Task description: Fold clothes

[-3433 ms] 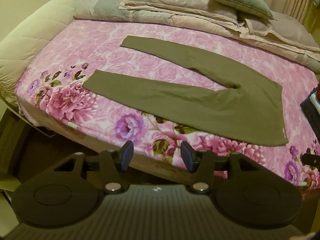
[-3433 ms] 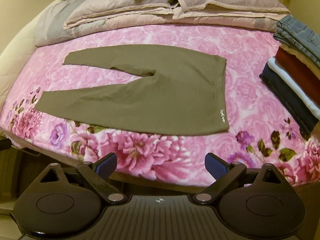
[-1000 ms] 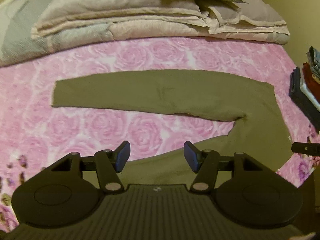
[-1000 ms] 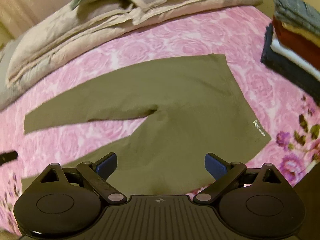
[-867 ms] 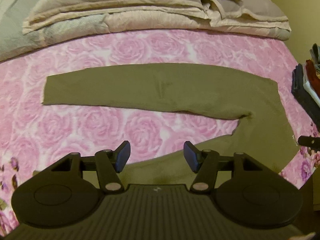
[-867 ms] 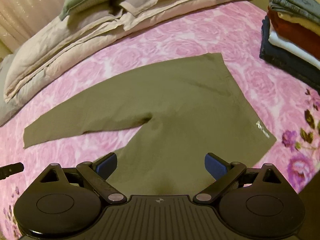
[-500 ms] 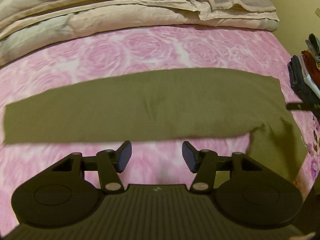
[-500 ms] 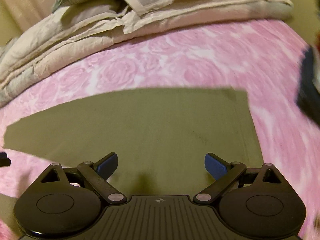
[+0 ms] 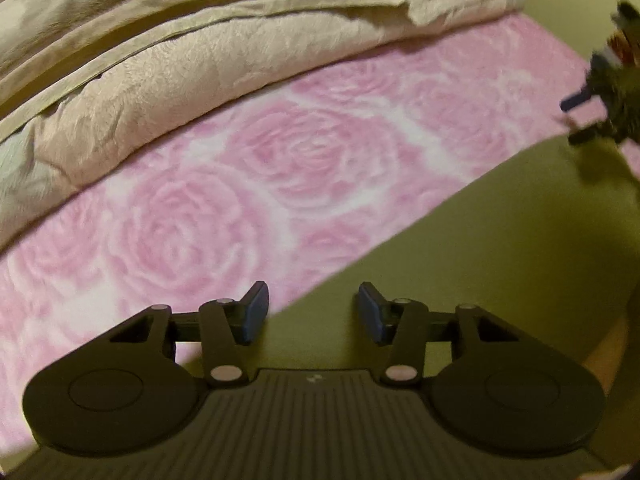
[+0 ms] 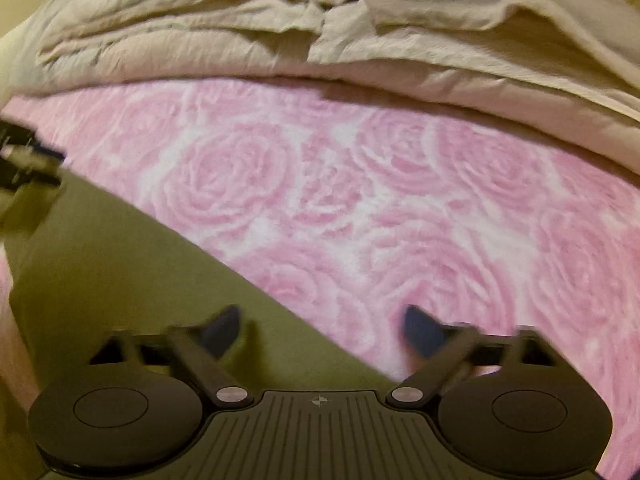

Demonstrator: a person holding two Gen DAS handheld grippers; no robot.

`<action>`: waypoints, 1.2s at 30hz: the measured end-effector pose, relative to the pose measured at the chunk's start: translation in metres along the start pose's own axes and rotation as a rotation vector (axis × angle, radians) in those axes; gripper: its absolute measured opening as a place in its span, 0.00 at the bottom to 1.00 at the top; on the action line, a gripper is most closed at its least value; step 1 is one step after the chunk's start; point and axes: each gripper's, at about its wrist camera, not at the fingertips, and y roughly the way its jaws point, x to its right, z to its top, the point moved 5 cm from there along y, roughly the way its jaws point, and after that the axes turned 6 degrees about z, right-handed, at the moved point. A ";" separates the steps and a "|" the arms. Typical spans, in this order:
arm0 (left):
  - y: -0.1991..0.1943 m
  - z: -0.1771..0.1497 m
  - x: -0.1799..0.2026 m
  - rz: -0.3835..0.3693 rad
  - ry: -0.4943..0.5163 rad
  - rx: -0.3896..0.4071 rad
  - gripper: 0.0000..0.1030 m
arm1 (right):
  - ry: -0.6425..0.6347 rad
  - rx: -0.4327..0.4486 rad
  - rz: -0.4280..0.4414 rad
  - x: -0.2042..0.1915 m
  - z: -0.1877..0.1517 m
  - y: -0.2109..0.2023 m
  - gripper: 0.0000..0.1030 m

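Note:
Olive green leggings (image 9: 500, 248) lie flat on the pink rose bedspread (image 9: 248, 184). My left gripper (image 9: 312, 314) is open, low over the far edge of the upper leg, left finger over pink, right finger over olive cloth. My right gripper (image 10: 322, 330) is open and blurred, low over the leggings (image 10: 112, 264) at their far edge near the waistband; its left finger is over the cloth, its right over the bedspread (image 10: 400, 208). The right gripper also shows at the right edge of the left wrist view (image 9: 600, 100), the left gripper at the left edge of the right wrist view (image 10: 24, 160).
A heap of folded beige and grey bedding (image 9: 200, 40) runs along the far side of the bed, close ahead of both grippers; it fills the top of the right wrist view (image 10: 360, 32) too.
Both grippers have moved forward and down across the leggings to the far edge of the cloth. The bedding now looms close. Both grippers stay open.

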 end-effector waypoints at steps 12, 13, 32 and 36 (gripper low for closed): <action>0.011 -0.010 -0.007 -0.121 0.131 -0.042 0.01 | -0.060 -0.125 0.102 0.007 -0.002 0.008 0.00; 0.008 -0.011 -0.003 -0.104 0.148 -0.034 0.00 | -0.079 -0.112 0.076 0.001 -0.003 0.003 0.00; -0.207 -0.215 0.125 0.047 -0.271 -0.003 0.01 | -0.076 -0.079 -0.214 -0.214 -0.219 -0.159 0.00; -0.197 -0.263 0.144 0.062 -0.389 -0.136 0.05 | 0.066 -0.177 -0.280 -0.218 -0.263 -0.133 0.00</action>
